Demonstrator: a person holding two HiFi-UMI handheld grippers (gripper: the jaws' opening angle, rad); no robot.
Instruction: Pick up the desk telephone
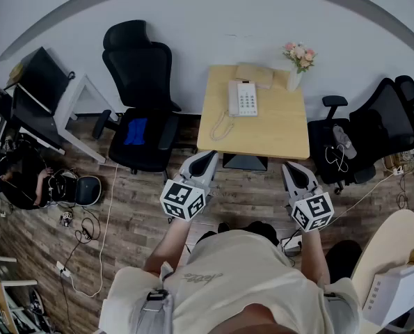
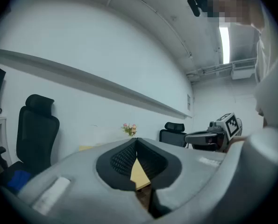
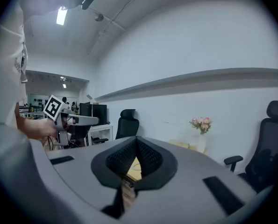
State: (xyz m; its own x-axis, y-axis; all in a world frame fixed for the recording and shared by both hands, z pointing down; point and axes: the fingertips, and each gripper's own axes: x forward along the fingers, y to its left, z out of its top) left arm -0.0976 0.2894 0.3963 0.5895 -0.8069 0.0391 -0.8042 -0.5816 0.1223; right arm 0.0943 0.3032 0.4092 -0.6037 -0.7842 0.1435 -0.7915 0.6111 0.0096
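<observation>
Left claw [image 1: 209, 156], right claw [image 1: 289, 166] closed, empty; telephone [image 1: 242, 97] on table [image 1: 280, 131].

My head view looks steeply down from above the person, past the left gripper [image 1: 208, 157] and right gripper [image 1: 290, 167], to the table [image 1: 276, 134] a little ahead. Each gripper view sits low behind its own jaws, facing the wall — all three share the table and flowers [image 1: 299, 54].

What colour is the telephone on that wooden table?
The desk telephone is white, best seen in the head view.
</observation>
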